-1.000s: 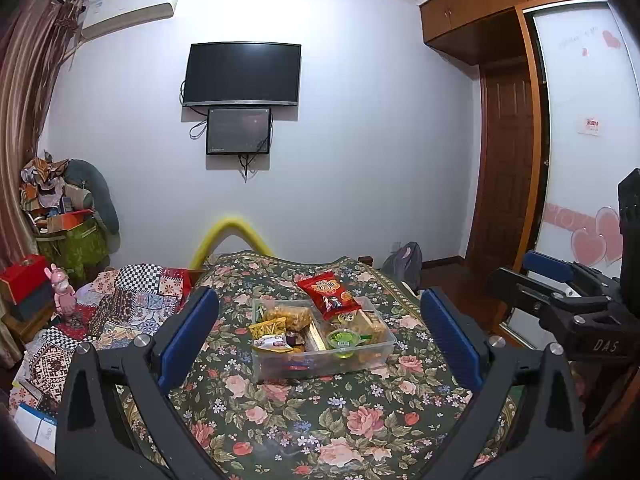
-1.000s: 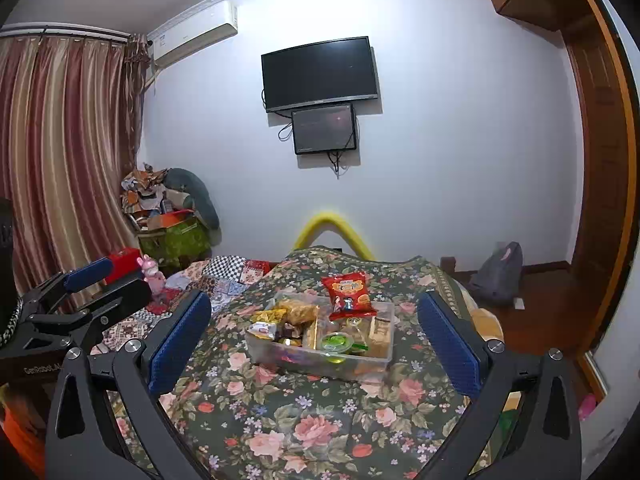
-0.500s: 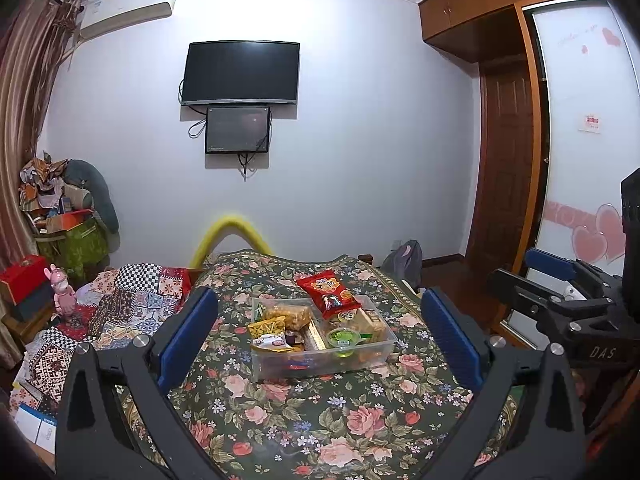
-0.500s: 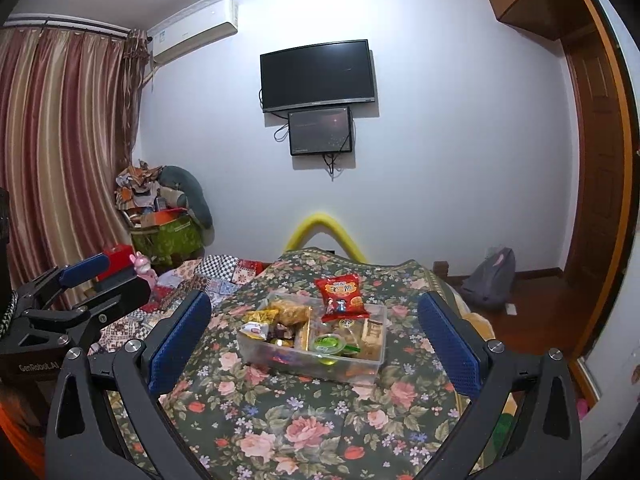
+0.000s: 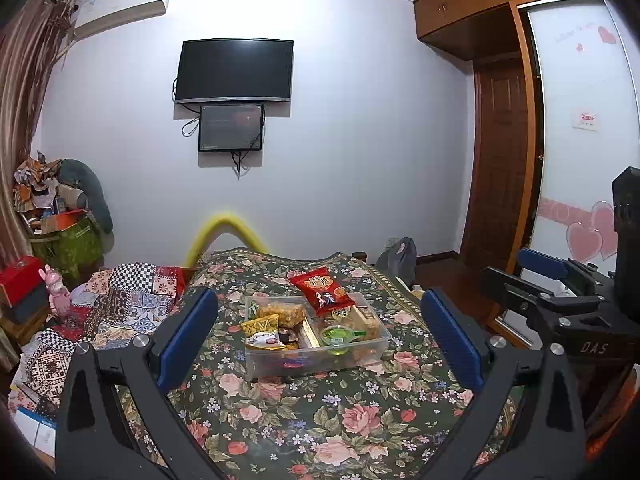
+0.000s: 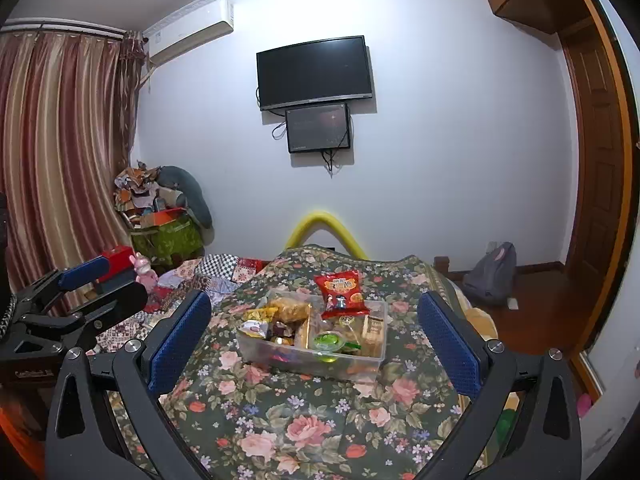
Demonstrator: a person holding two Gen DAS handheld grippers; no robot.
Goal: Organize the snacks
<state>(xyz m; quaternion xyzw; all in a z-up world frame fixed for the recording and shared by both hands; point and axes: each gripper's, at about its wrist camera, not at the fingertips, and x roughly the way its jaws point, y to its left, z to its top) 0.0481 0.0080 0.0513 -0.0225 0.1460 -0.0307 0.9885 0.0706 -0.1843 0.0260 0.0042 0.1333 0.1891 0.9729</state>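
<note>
A clear plastic bin (image 5: 360,354) (image 6: 280,354) full of snacks stands on the floral tablecloth (image 5: 304,420) (image 6: 288,420). A red snack bag (image 5: 320,287) (image 6: 341,289) lies on top at its far side, a green jelly cup (image 5: 338,334) (image 6: 330,339) near the front, yellow packets (image 5: 262,325) (image 6: 260,316) at the left. My left gripper (image 5: 318,334) is open and empty, well short of the bin. My right gripper (image 6: 314,334) is open and empty, also held back from the bin. Each gripper shows at the edge of the other's view.
A patchwork quilt (image 5: 120,300) covers a surface to the left, with a red box (image 5: 20,280) and pink toy (image 5: 58,292). A grey backpack (image 6: 490,270) sits on the wooden floor at the right. A yellow foam arch (image 5: 224,230) stands behind the table.
Both grippers have drifted slightly; the bin sits a little nearer the centre of the right wrist view. Nothing was grasped or released.
</note>
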